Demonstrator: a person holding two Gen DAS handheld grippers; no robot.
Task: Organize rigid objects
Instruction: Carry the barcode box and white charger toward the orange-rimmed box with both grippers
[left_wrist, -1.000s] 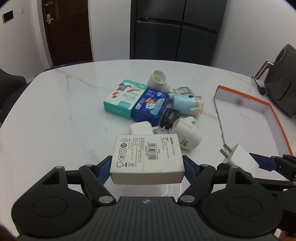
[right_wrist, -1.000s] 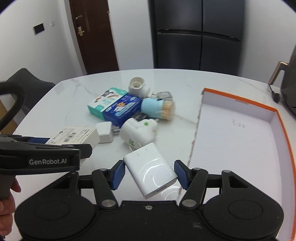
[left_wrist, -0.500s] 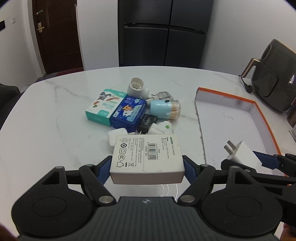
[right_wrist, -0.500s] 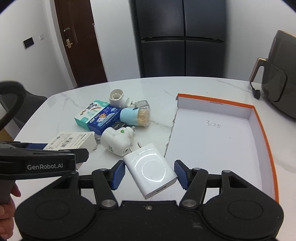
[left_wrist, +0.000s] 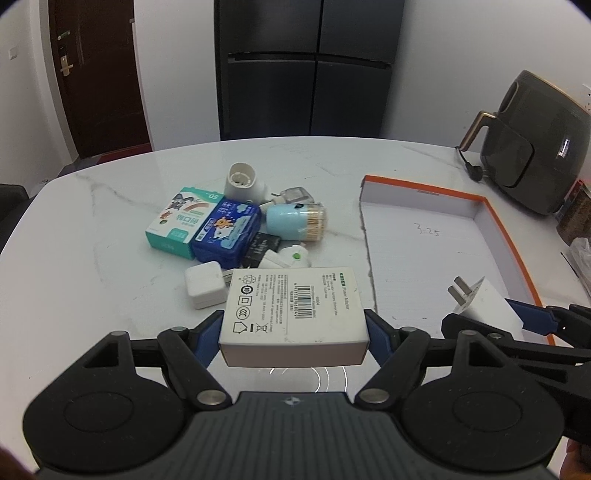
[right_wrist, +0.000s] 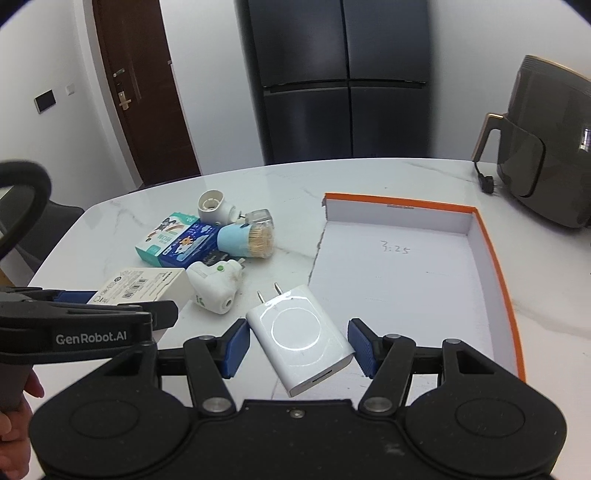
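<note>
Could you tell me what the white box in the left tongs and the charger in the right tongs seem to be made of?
White box: likely matte printed cardboard, given its sharp folded edges and barcode. Charger: probably glossy hard plastic, since it mirrors a ring light, with metal prongs.

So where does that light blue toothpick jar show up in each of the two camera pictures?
Left wrist view: the toothpick jar lies on its side at centre, just right of the dark blue box.
Right wrist view: the toothpick jar lies left of centre, again right of that dark blue box.
Shared landmark: the orange-rimmed tray, to the jar's right in both.
</note>
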